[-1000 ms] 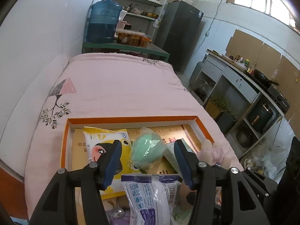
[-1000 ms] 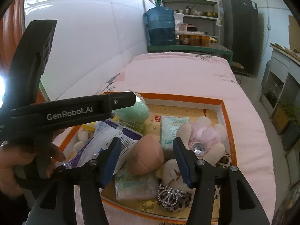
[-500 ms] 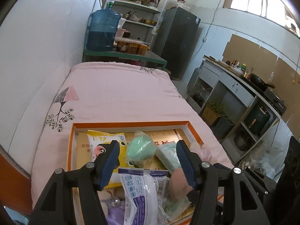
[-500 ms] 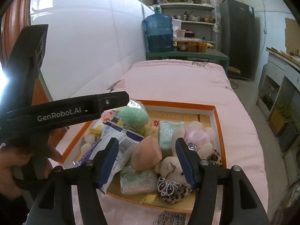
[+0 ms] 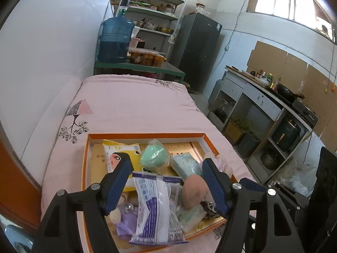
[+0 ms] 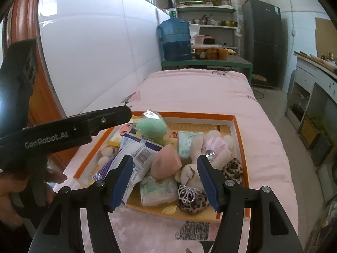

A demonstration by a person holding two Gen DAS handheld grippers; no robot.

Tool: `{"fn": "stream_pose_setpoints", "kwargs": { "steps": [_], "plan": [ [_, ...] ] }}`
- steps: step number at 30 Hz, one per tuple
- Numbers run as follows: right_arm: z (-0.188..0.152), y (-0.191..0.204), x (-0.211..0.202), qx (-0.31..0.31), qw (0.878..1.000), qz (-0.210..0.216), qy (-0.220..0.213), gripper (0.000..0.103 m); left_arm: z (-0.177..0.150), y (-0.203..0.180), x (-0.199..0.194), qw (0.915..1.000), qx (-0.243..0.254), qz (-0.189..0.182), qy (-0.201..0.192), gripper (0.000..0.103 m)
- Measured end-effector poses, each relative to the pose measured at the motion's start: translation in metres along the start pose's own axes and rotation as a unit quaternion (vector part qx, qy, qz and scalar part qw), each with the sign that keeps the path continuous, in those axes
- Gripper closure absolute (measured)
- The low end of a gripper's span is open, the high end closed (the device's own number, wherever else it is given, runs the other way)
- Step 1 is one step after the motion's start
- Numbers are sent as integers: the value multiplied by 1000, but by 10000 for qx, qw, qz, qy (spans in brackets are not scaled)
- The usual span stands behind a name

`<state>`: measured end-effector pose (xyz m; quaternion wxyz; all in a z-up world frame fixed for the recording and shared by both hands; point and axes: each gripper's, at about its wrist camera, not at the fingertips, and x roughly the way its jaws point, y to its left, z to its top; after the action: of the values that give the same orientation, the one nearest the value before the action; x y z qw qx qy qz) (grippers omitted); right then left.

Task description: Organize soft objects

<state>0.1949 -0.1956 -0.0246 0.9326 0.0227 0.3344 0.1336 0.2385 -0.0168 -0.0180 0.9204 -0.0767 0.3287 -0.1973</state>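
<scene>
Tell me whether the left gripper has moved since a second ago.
Yes. The left gripper has backed away from the orange tray: more of its near end now shows, and its jaws have just been opening, with nothing gripped.

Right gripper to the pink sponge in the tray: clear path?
Probably yes. The right gripper is open and empty, and the pink sponge lies on top of the pile in the tray, with nothing over it.
</scene>
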Motion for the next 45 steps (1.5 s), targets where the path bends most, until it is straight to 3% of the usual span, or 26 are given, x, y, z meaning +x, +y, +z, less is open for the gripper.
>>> {"fn": "stream_pose_setpoints", "kwargs": {
  "steps": [13, 26, 45],
  "plan": [
    [-14, 3, -29, 98, 9999, -138, -23, 31, -27, -6, -37, 9999, -24, 21, -152, 31],
    [-25, 14, -53, 95, 9979, -643, -54, 28, -56, -24, -83, 9971, 239, 456, -559, 31],
    [-40, 28, -86, 254, 9943, -1032, -131, 28, -85, -40, -128, 9913, 79, 990, -859, 31]
  ]
}}
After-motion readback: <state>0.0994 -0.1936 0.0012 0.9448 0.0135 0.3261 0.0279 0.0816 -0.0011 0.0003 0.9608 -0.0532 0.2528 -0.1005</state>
